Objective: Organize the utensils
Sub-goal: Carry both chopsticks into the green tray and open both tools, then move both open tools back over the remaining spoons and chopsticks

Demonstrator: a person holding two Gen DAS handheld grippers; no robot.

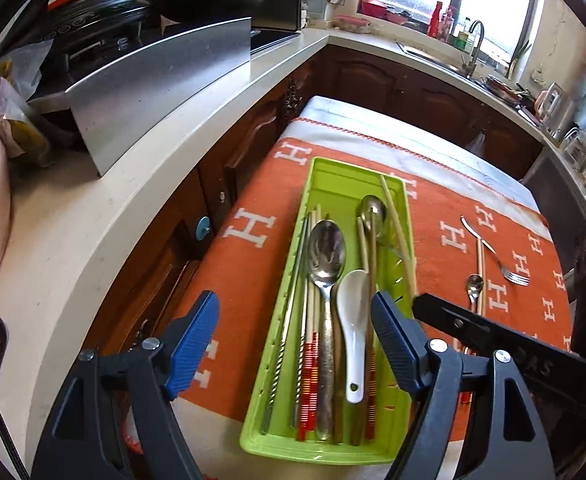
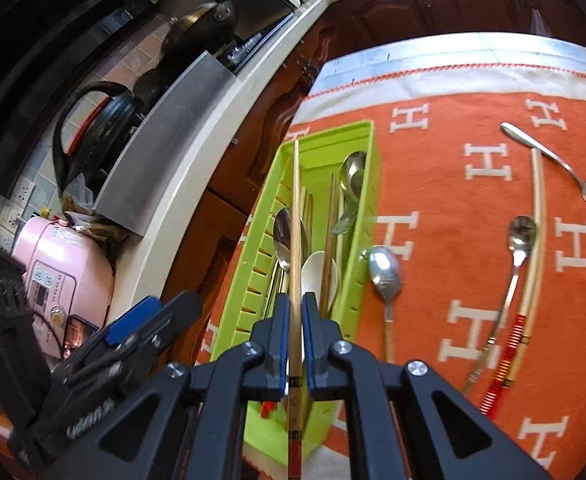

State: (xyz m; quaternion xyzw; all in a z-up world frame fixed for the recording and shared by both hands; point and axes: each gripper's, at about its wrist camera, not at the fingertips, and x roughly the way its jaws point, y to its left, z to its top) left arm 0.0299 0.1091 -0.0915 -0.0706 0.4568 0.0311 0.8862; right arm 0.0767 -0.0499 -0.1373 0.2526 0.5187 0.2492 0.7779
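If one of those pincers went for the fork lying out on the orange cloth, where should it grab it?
Probably mid-handle. The fork lies flat on the orange cloth, its slim handle bare and clear of the loose chopstick beside it. Coming from above, jaws straddling the handle crosswise, looks best; the curved tines would likely slip. The left gripper is open and free; the right gripper already pinches a chopstick.

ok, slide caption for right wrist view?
Right gripper clamps a chopstick over the green utensil tray.

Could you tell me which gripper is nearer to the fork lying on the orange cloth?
Right. The right gripper, shut on a chopstick, sits at the green tray's fork-side edge; the open left gripper hovers over the tray, farther from the fork.
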